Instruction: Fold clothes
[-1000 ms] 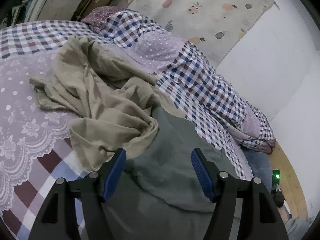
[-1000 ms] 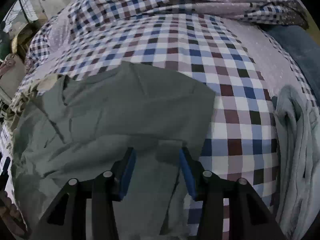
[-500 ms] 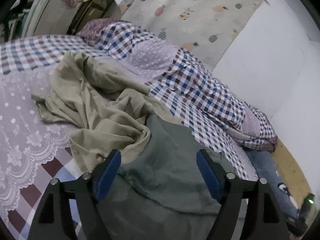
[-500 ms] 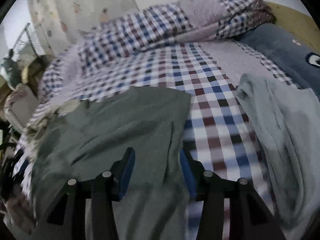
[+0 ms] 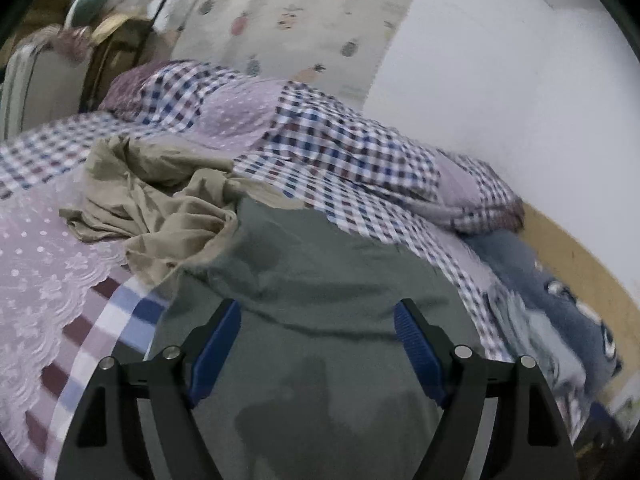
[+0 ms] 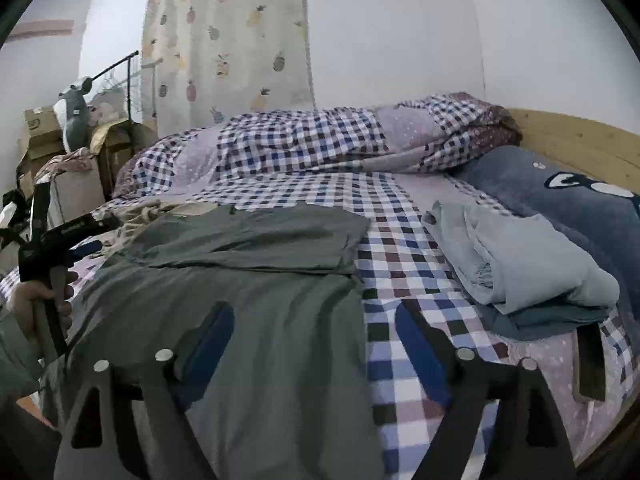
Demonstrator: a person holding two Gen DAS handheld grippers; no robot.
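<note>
1. The left gripper (image 5: 316, 344) hovers over the grey-green garment (image 5: 320, 280), its blue pads spread wide and holding nothing.
2. The right gripper (image 6: 314, 344) also stands wide and empty above the same garment (image 6: 248, 304), near its right edge.
3. The garment lies flat on the checked bedsheet (image 6: 400, 248), its far part folded over.
4. Left of it sits a crumpled beige garment (image 5: 160, 208).
5. To the right rests a folded light-blue stack (image 6: 528, 256), with a rumpled checked duvet (image 6: 320, 144) beyond.

White lettering on the left gripper (image 6: 86, 249) body and print on a cardboard box (image 6: 40, 125), both illegible
</note>
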